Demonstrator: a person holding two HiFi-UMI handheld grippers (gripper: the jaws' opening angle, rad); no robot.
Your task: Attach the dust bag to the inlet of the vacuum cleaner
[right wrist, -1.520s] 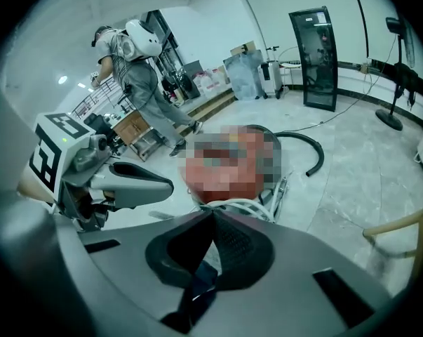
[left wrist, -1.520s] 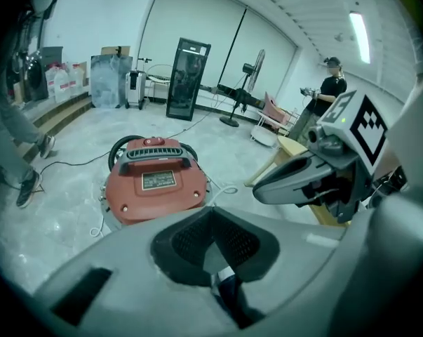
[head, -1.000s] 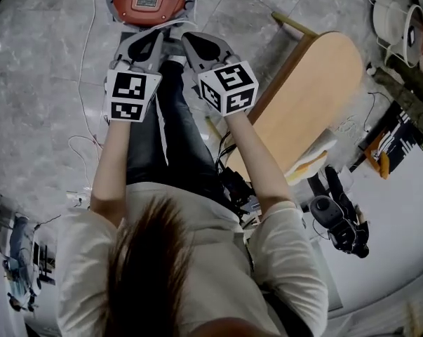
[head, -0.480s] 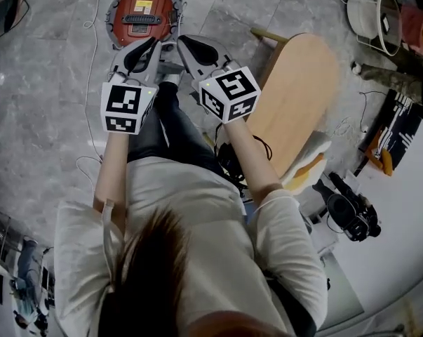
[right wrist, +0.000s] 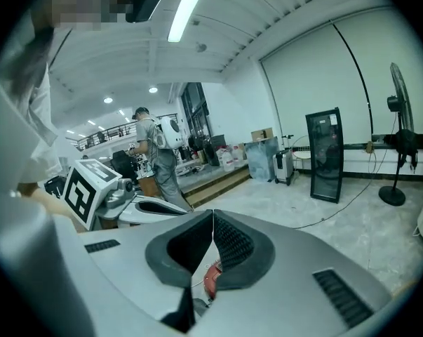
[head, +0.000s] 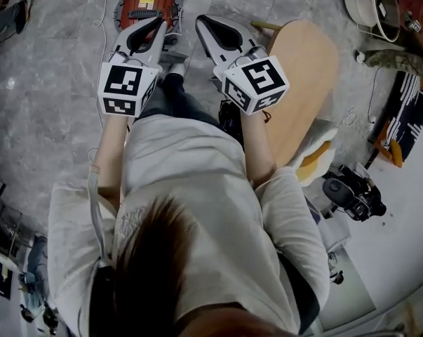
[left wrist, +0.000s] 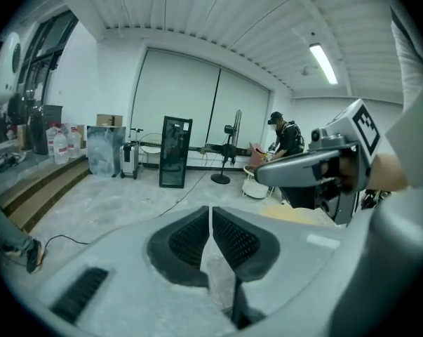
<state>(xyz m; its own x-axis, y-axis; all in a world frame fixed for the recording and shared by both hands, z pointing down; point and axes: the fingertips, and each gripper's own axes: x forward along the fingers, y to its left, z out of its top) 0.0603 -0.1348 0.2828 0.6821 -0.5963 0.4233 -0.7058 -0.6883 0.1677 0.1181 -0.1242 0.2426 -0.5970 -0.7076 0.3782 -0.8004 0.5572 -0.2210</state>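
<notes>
The red round vacuum cleaner [head: 146,4] stands on the grey floor at the top of the head view, far below both hands. My left gripper [head: 157,23] is shut and empty, held high in front of the person, its tips over the vacuum's near edge. My right gripper [head: 203,21] is beside it, also shut with nothing between its pads. In the left gripper view the jaws [left wrist: 210,210] meet in a thin seam. The right gripper view shows closed jaws [right wrist: 212,217] with a sliver of the red vacuum [right wrist: 210,279] below them. No dust bag shows in any view.
A light wooden table [head: 302,83] stands to the right of the person. A white cable [head: 97,27] runs over the floor left of the vacuum. A white fan [head: 369,5] lies at the top right, a black camera [head: 351,195] lower right. Other people stand in the background [left wrist: 288,135].
Both grippers have risen together towards the head camera, staying shut. The vacuum has shrunk and slid to the top edge as the person straightened up.
</notes>
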